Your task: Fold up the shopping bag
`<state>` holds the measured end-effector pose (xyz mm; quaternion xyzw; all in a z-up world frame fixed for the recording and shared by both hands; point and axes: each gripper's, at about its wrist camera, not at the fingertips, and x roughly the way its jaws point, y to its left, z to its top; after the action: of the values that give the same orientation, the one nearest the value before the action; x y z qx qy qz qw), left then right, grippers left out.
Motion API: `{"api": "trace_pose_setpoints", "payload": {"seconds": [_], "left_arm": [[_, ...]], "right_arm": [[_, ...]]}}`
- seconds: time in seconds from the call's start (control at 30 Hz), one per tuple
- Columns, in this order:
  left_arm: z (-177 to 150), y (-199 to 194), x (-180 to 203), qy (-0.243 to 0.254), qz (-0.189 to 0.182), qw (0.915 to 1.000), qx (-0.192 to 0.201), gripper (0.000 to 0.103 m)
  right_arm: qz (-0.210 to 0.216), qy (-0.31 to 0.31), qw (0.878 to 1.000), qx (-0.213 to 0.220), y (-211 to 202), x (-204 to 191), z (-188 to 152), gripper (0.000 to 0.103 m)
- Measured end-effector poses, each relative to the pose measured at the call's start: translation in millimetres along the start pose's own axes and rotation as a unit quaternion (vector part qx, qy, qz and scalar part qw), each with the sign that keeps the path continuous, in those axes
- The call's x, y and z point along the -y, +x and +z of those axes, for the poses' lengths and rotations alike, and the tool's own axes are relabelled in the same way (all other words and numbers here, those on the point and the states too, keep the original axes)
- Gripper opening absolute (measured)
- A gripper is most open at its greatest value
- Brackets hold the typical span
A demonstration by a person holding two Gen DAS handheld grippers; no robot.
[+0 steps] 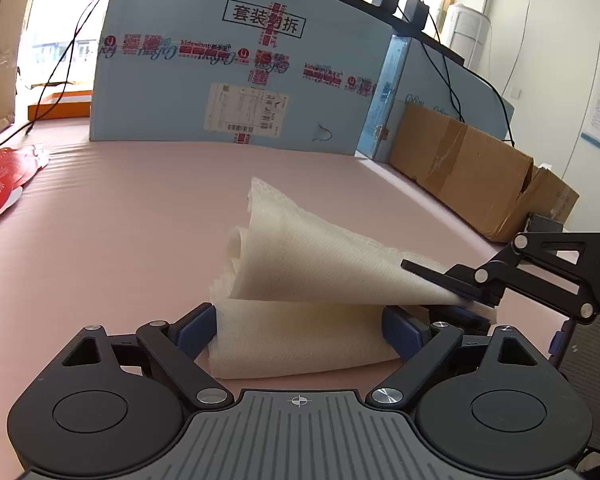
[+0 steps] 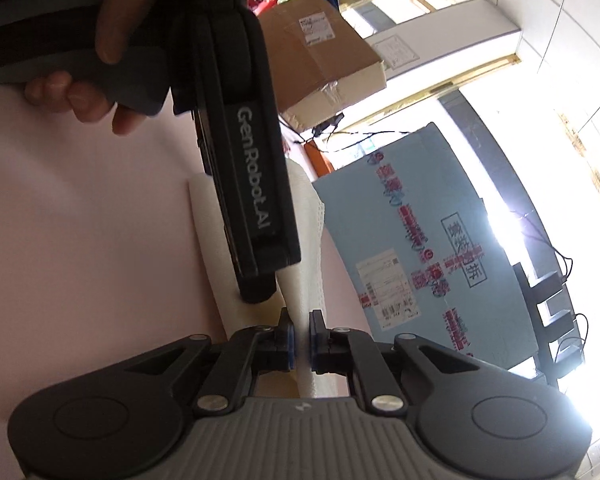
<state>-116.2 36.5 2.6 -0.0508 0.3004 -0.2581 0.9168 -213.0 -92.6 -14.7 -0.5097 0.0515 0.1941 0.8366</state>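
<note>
Left wrist view
Bag: the white shopping bag (image 1: pixel 300 280) lies on the pink tabletop (image 1: pixel 120 216), its lower layer flat between your left fingers, its upper layer lifted into a curl.
Your left gripper (image 1: pixel 300 330): spread wide, blue pads on either side of the flat layer; you cannot tell whether they touch it.
Your right gripper (image 1: pixel 456 286): it comes in from the right and pinches the raised corner.
Behind: a blue carton (image 1: pixel 236 80) stands on the far side, a brown box (image 1: pixel 468 168) to its right.

Right wrist view
Your right gripper (image 2: pixel 302 340): pressed nearly together on a thin edge of the bag (image 2: pixel 306 216).
Your left gripper body (image 2: pixel 248 184): it crosses the view over the bag, your hand (image 2: pixel 92 76) on its handle.
</note>
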Motion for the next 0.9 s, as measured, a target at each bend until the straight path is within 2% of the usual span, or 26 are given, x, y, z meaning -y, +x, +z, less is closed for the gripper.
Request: {"api": "trace_pose_setpoints", "payload": {"seconds": [0.07,0.2,0.3,0.37,0.43,0.47,0.5,0.57,0.6,0.7,0.77,0.8,0.83,0.9], "left_arm": [[-0.2,0.3,0.6,0.003,0.0,1.0,-0.001,0.093],[-0.8,-7.8,1.3,0.007,0.002,0.9999,0.009,0.094],[-1.4,-30.4,2.3,0.015,0.031,0.9987,0.039,0.094],[2.3,-51.2,7.6,0.014,0.04,0.9956,0.084,0.094],[7.1,-56.9,19.8,0.032,0.052,0.9924,0.106,0.094],[8.6,-55.7,26.6,0.047,0.063,0.9912,0.107,0.094],[8.3,-47.6,32.7,0.071,0.083,0.99,0.089,0.094],[5.3,-21.2,41.2,0.126,0.139,0.9817,0.033,0.094],[4.8,-16.0,37.9,0.125,0.143,0.9815,0.023,0.094],[3.4,-2.6,28.3,0.121,0.153,0.9807,-0.007,0.094],[3.1,-3.3,23.3,0.115,0.146,0.9826,-0.009,0.094],[3.3,-3.4,21.0,0.11,0.142,0.9838,-0.009,0.094],[3.2,-3.6,19.1,0.106,0.139,0.9846,-0.01,0.094],[2.1,-4.2,17.3,0.103,0.136,0.9854,-0.01,0.094]], "right_arm": [[0.014,-0.007,1.0,0.02,-5.7,0.0,-2.5,0.005],[0.024,-0.018,1.0,0.002,0.5,-5.4,-5.1,0.005],[0.036,-0.027,0.999,-0.005,3.0,-8.0,-3.1,0.005],[0.039,-0.038,0.998,-0.009,5.2,-10.6,-1.9,0.006],[0.036,-0.048,0.998,-0.013,6.2,-14.2,-0.9,0.006],[0.036,-0.048,0.998,-0.015,6.3,-14.3,-0.2,0.006],[0.037,-0.047,0.998,-0.016,6.3,-13.9,0.5,0.006],[0.04,-0.033,0.998,-0.023,5.7,-11.6,0.6,0.01],[0.043,-0.023,0.998,-0.027,4.3,-9.1,0.5,0.011],[0.065,0.028,0.997,-0.034,-10.4,7.2,-3.8,0.026],[0.078,0.078,0.993,-0.035,-24.9,24.8,-12.5,0.051],[0.088,0.111,0.989,-0.037,-31.3,35.6,-17.9,0.055],[0.106,0.158,0.981,-0.04,-37.6,49.6,-25.1,0.059],[0.151,0.268,0.95,-0.053,-37.9,74.0,-44.4,0.06]]}}
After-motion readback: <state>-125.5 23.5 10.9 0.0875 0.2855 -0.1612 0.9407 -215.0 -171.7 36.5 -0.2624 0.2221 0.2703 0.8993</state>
